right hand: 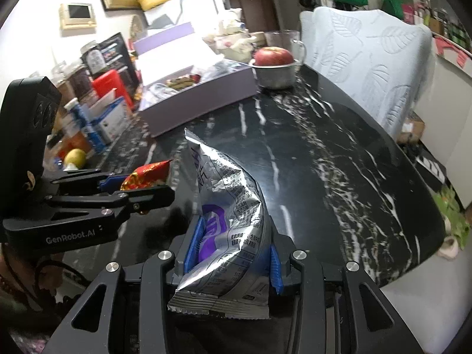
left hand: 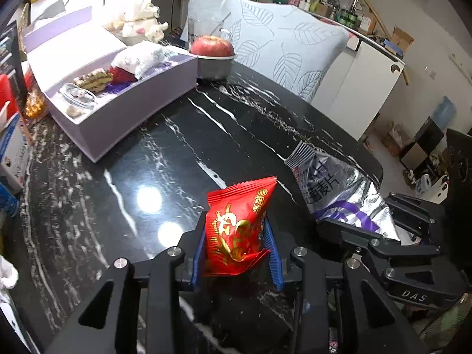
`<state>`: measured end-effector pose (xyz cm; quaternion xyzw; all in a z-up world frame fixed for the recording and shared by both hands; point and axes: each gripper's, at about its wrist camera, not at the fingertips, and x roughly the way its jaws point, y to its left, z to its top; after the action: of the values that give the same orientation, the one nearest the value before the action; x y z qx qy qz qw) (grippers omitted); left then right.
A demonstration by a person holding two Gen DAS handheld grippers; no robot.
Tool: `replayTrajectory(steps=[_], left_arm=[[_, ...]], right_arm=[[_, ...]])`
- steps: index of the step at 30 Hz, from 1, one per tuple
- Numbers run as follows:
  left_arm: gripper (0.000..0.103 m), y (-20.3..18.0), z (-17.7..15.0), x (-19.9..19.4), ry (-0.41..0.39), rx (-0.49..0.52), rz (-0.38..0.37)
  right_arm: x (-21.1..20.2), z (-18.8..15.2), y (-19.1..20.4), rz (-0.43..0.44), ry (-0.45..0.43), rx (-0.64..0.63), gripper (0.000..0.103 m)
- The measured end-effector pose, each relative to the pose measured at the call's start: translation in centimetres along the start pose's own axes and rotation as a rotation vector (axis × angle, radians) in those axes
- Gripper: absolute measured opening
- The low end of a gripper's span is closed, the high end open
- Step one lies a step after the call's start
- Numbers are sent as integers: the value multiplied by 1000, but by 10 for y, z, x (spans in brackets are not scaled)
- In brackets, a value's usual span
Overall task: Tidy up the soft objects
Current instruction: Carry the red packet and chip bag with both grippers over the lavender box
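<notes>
We've got both pinched tight — left gripper (left hand: 237, 253) on the red snack packet (left hand: 239, 230), right gripper (right hand: 231, 250) on the silver foil pouch (right hand: 227, 221). Light, crinkly, slippery film — we'd grip mid-body. Lavender box (left hand: 141, 100) waits near the marble table's (left hand: 177, 153) far-left edge.

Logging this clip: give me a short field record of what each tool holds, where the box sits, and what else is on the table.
left tool: shut on red snack packet
right tool: shut on silver pouch
packets: both lifted off the black marble table
lavender box: open, far left, already holds snacks
apple: in metal bowl beside the box
</notes>
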<state>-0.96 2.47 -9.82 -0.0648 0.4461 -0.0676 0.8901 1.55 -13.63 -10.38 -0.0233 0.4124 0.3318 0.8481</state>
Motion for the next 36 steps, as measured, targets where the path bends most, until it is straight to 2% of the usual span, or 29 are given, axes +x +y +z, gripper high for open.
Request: replayTrajectory(steps=[8,16,28,36], left_arm=[[35,10,6,-44,-86,1,37],[35,18,24,-89,-205,29,87],[35,32,72,-145,-374,73,115],[35,50,112,-160,-430,72,136]], right_arm=[[-14,12,22,60,-42,-47,39],[-35,42,47,138,-117,-139,39],[-51,114,78,227,-228,-265,39],[-44,172,90,248,-282,-307,39]])
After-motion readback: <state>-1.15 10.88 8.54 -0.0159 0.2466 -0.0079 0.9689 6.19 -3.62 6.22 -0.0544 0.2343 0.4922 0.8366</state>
